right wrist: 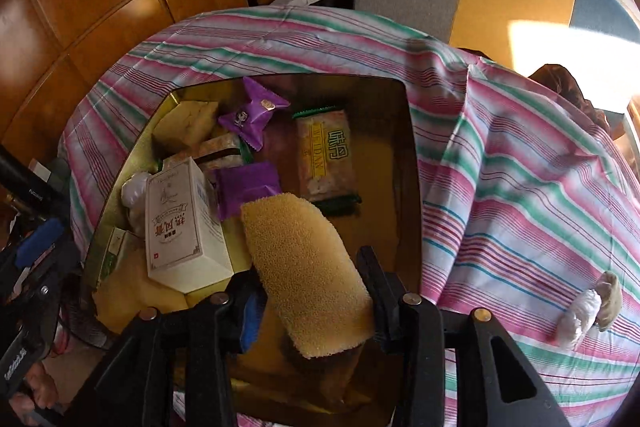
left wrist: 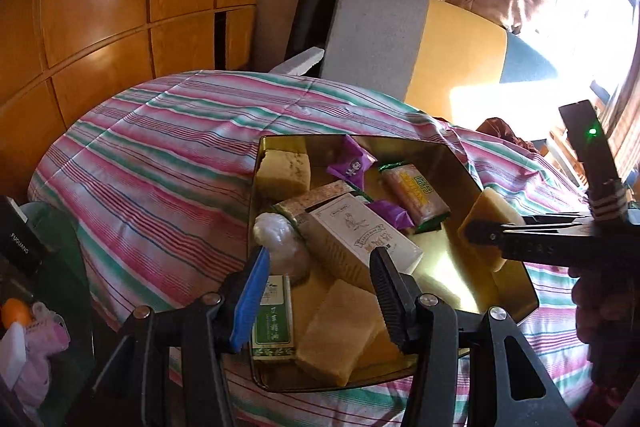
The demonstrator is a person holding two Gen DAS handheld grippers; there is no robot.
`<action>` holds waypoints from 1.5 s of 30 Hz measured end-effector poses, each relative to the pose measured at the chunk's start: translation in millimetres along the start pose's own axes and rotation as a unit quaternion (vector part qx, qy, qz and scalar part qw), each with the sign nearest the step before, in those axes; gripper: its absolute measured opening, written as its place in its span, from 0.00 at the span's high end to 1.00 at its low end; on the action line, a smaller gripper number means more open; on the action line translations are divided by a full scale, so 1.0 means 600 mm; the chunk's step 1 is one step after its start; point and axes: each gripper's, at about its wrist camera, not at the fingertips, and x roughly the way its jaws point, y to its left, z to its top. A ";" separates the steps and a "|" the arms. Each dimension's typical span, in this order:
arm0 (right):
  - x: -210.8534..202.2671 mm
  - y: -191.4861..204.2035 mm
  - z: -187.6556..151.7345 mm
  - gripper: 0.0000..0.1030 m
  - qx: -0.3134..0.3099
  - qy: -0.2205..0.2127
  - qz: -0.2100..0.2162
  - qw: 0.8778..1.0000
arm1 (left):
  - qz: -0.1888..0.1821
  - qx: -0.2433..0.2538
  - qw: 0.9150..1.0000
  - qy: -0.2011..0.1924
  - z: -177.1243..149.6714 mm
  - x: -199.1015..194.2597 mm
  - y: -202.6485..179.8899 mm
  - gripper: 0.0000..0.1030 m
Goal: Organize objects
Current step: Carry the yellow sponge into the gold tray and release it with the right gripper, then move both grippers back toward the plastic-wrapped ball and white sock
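Observation:
A gold tin tray (left wrist: pixel 440 267) (right wrist: pixel 384 147) lies on the striped bedspread (left wrist: pixel 160 155). It holds a white box (left wrist: pixel 360 239) (right wrist: pixel 180 219), purple sachets (left wrist: pixel 352 163), a snack packet (right wrist: pixel 326 155), a green packet (left wrist: pixel 274 315) and yellow sponges (left wrist: pixel 338 331). My right gripper (right wrist: pixel 314 299) (left wrist: pixel 476 227) is shut on another yellow sponge (right wrist: pixel 308 267) (left wrist: pixel 490 211), which hangs tilted above the tray's right part. At the tray's near edge my left gripper (left wrist: pixel 320 297) (right wrist: pixel 36 247) hovers open, and nothing is between its fingers.
A small white wrapped bundle (right wrist: pixel 584 311) lies on the bedspread to the right of the tray. Wooden wardrobe doors (left wrist: pixel 100 7) stand behind, with a grey and yellow panel (left wrist: pixel 420 39) at the bed's far side. A cluttered glass side table (left wrist: pixel 48 287) is at the left.

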 end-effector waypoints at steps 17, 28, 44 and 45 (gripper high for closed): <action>-0.004 0.044 -0.002 0.38 0.003 -0.027 0.062 0.998 | 0.024 -0.002 1.000 -0.008 -0.008 -0.007 0.021 0.46; -0.089 -0.003 -0.040 0.37 0.006 -0.086 0.019 0.996 | 0.015 0.026 0.999 -0.016 -0.009 -0.024 -0.013 0.46; -0.176 -0.212 -0.113 0.37 0.115 -0.128 -0.061 0.983 | -0.007 0.089 0.996 -0.008 -0.015 -0.031 -0.098 0.45; -0.180 -0.229 -0.118 0.37 0.124 -0.129 -0.069 0.981 | -0.009 0.094 0.996 -0.008 -0.016 -0.031 -0.105 0.45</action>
